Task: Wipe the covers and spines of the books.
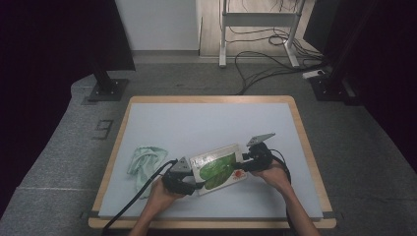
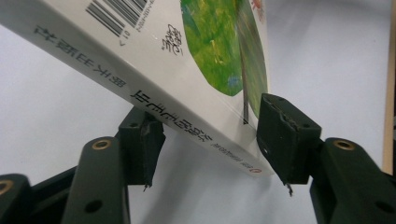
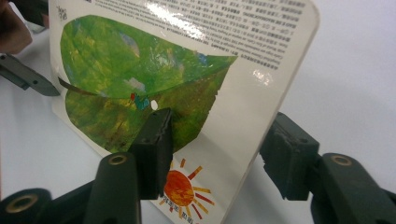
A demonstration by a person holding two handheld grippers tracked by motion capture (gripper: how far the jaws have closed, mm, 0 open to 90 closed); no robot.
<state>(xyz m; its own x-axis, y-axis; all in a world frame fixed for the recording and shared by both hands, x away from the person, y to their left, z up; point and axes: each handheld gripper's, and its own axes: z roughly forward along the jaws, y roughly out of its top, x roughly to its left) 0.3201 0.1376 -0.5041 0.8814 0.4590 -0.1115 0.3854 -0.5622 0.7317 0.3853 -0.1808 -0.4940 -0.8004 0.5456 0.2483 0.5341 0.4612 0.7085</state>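
High view: my two grippers at a picture book (image 1: 220, 168) on the counter (image 1: 206, 123).
My left gripper (image 1: 195, 184) clamps its spine corner; my right gripper (image 1: 244, 166) straddles the far edge, unclenched.

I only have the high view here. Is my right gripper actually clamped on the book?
Observer: Not clamped. In the right gripper view the book stands between the jaws of the right gripper, with a sliver of gap at the outer pad.
Operator: And the left one?
Observer: The left gripper straddles the book's spine corner. One pad meets the cover; whether the other touches, I cannot tell.
Operator: Which cover am I looking at?
Observer: A barcode sits beside the leaf picture, so likely the back cover.
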